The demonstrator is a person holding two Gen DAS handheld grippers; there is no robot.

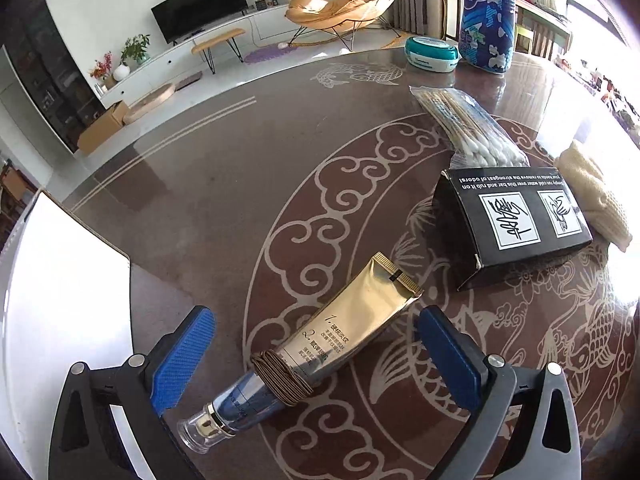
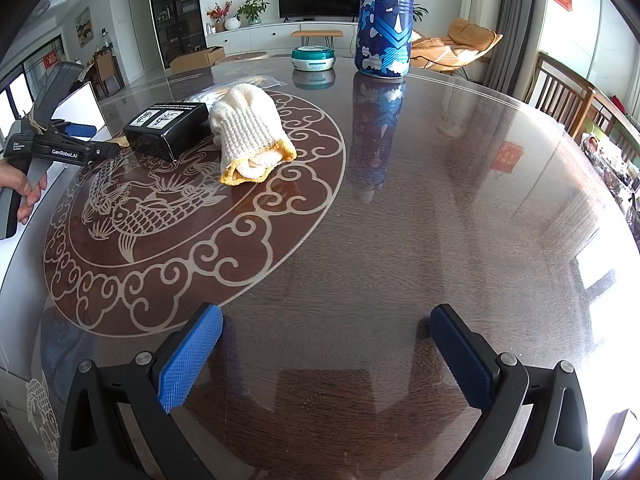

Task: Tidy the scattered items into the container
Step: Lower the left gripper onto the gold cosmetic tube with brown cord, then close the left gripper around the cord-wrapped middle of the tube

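Note:
A gold tube [image 1: 340, 332] with a brown hair tie around it and a clear cap lies on the table between the fingers of my left gripper [image 1: 316, 332], which is open and not touching it. A white container [image 1: 60, 280] stands at the left. A black box [image 1: 516, 224], a bag of cotton swabs [image 1: 468, 128] and a cream knit glove [image 1: 596, 200] lie beyond. My right gripper [image 2: 326, 332] is open and empty over bare table. The right wrist view shows the glove [image 2: 250, 132], the black box [image 2: 168, 124] and the left gripper [image 2: 80, 140].
A tall blue canister [image 2: 386, 16] and a teal round tub [image 2: 314, 58] stand at the far edge of the dark patterned table [image 2: 400, 220]. Wooden chairs [image 2: 568, 96] stand at the right side.

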